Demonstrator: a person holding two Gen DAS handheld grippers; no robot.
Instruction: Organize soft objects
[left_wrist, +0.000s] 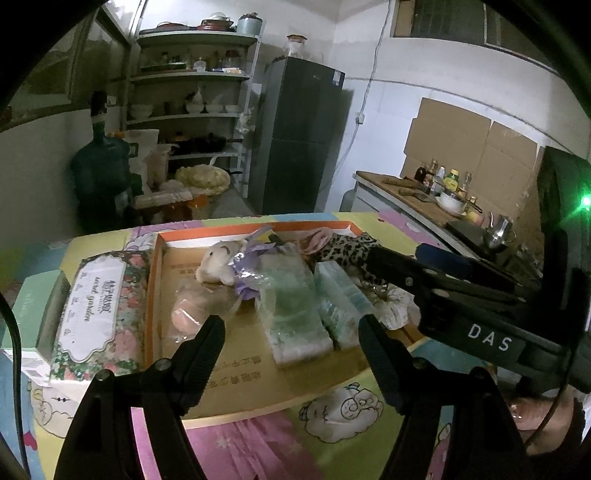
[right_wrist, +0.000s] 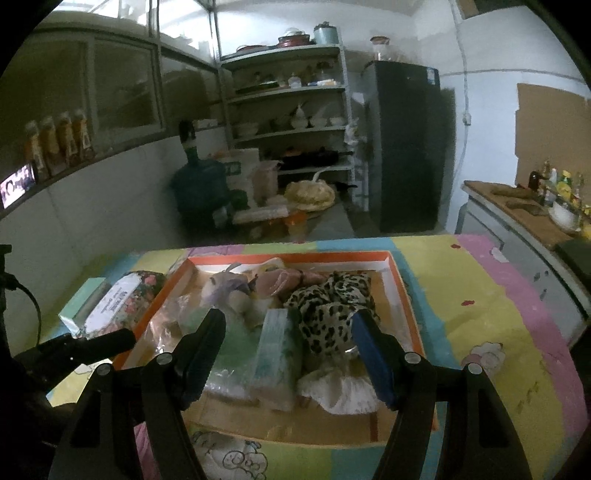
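Spread wide and holding nothing, the left gripper and right gripper are held over the orange-rimmed box of soft objects.

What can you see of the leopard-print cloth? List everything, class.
The leopard-print cloth is a soft fabric, tan with black spots, crumpled in a loose heap rather than folded. It lies in the orange-rimmed box, on the right side towards the far end. It rests against a pale blue pack on its left, a pink item behind and a white frilly cloth in front. No gripper holds it.
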